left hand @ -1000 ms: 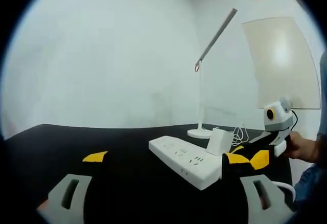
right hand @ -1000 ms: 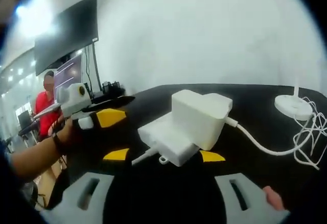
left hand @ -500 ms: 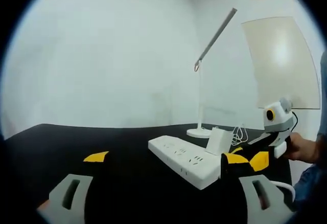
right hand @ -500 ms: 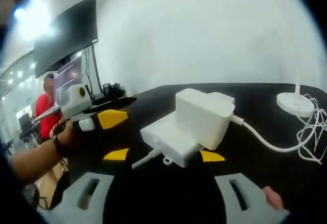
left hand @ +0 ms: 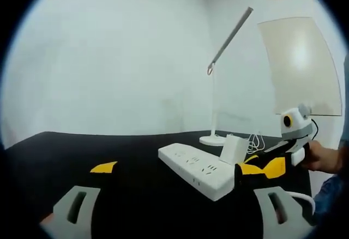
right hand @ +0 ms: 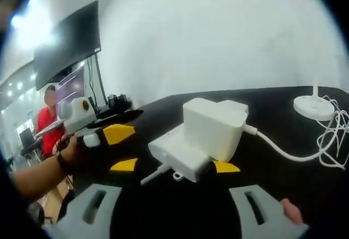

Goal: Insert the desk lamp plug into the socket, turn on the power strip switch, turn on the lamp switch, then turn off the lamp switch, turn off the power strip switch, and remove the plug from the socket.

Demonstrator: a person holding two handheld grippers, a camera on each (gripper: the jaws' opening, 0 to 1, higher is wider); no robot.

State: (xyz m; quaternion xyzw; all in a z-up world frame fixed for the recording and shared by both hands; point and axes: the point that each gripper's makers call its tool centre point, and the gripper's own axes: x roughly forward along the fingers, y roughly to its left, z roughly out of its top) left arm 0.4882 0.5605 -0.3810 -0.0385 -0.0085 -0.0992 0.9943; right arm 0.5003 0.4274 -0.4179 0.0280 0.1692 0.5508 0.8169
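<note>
The white desk lamp plug (right hand: 214,127), a blocky adapter, stands seated in the far end of the white power strip (left hand: 197,170), which lies flat on the black counter (left hand: 136,151); in the left gripper view the plug (left hand: 233,150) rises from the strip's far right end. Its white cord (right hand: 283,153) runs right along the counter to a loose coil beside the round base of the desk lamp (left hand: 214,139), whose thin pole and angled arm stand against the white wall. The left gripper (left hand: 177,213) hangs near the strip's near side, jaws spread wide and holding nothing; the right gripper (right hand: 173,210) faces the plug closely, jaws also wide apart and free. Each gripper shows in the other's view, held in a hand (left hand: 322,158). Far left in the right gripper view hang a dark monitor (right hand: 68,40) and a person in red (right hand: 44,120).
</note>
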